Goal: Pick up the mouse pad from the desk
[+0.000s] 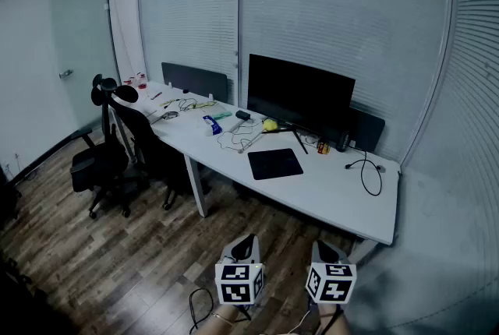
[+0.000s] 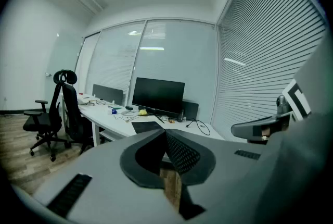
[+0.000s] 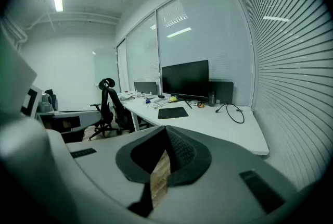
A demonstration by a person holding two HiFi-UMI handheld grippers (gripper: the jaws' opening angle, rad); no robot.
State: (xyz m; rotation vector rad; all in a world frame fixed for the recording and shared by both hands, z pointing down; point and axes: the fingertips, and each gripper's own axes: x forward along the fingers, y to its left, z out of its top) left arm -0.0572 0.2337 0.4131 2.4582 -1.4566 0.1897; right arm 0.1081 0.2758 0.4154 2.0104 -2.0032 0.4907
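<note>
A black rectangular mouse pad point(image 1: 274, 163) lies flat on the white desk point(image 1: 335, 193), in front of the dark monitor point(image 1: 300, 94). It shows small in the left gripper view point(image 2: 146, 126) and the right gripper view point(image 3: 173, 112). Both grippers hang low at the bottom of the head view, well short of the desk. My left gripper point(image 1: 243, 248) is shut and empty; its closed tips point(image 2: 165, 132) meet. My right gripper point(image 1: 323, 251) is also shut with nothing in it, its tips point(image 3: 164, 129) together.
Two black office chairs point(image 1: 109, 154) stand at the desk's left end. Cables, a yellow object point(image 1: 270, 125) and small items lie left of the monitor; a black cable point(image 1: 369, 170) loops on the right. Wood floor lies between me and the desk. Blinds cover the windows.
</note>
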